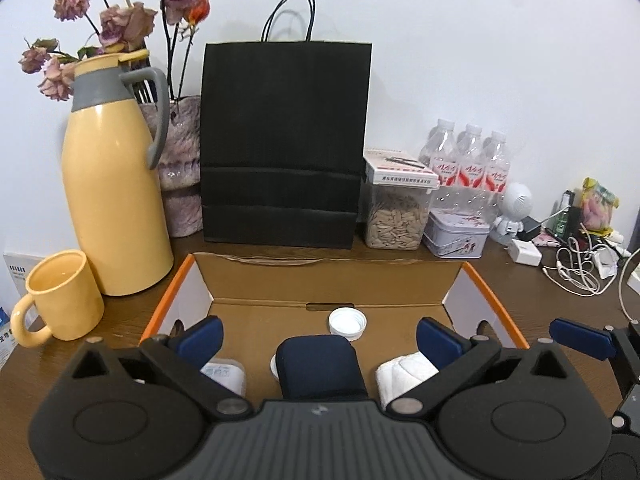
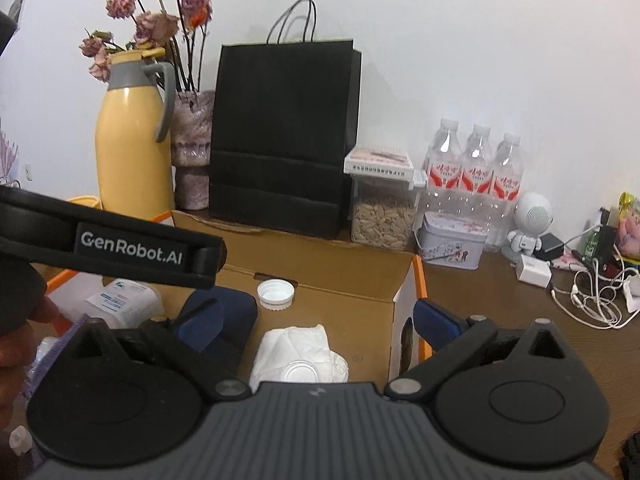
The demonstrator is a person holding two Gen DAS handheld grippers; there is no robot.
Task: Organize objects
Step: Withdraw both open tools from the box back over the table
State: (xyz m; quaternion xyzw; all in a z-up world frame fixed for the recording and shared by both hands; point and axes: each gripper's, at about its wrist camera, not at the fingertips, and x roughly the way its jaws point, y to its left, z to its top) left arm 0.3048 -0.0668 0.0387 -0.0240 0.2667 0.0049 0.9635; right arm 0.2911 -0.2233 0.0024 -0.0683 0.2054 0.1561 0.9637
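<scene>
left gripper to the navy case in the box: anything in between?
Nothing visible. The left gripper has its jaws open, with the navy case lying directly between them inside the cardboard box. The white cap lies beyond the case, out of the path.

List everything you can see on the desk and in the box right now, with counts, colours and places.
cardboard box: 1, brown with orange edge, centre front, open
bottle cap: 1, white, inside box near back wall
dark blue case: 1, inside box, middle
white packets: at least 2, inside box either side of case
paper bag: 1, black, behind box
thermos jug: 1, yellow and grey, left
mug: 1, yellow, front of jug
dried flowers in vase: 1, purple, behind jug
seed jar: 1, clear, right of bag
tin: 1, white
water bottles: 3, clear
cables: white, far right
left gripper: open
right gripper: open
</scene>
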